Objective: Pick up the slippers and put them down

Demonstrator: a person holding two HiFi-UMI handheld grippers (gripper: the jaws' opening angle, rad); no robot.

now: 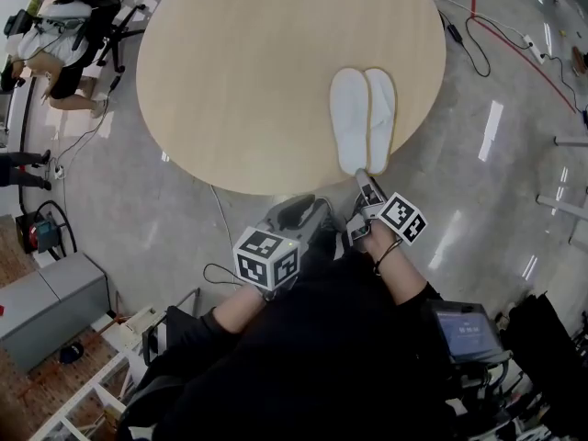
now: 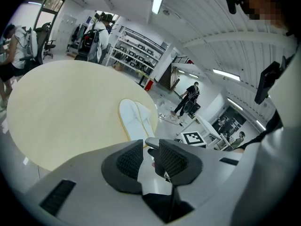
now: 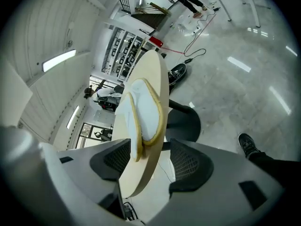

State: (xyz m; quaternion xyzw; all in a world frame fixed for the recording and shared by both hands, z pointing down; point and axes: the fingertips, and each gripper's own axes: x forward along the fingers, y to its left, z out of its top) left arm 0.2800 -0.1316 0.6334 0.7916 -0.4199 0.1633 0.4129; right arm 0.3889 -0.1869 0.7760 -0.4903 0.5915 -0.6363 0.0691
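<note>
A pair of white slippers [image 1: 363, 118] lies side by side, soles up, on the round light-wood table [image 1: 230, 81], heels toward its near right edge. My right gripper [image 1: 367, 187] is at that edge just behind the heels, open. In the right gripper view the table rim [image 3: 141, 173] and the slippers' heels [image 3: 143, 112] stand between the spread jaws, and no pad presses on them. My left gripper [image 1: 320, 208] hangs below the table's near edge, off the top, shut with nothing in it. In the left gripper view the slippers [image 2: 134, 119] lie ahead of it.
A black chair base [image 3: 183, 121] stands under the table. Cables [image 1: 478, 44] and a red line run over the grey floor at the back right. A grey box [image 1: 55, 306] sits at the left, and a small screen [image 1: 467, 331] at the lower right. People stand far off.
</note>
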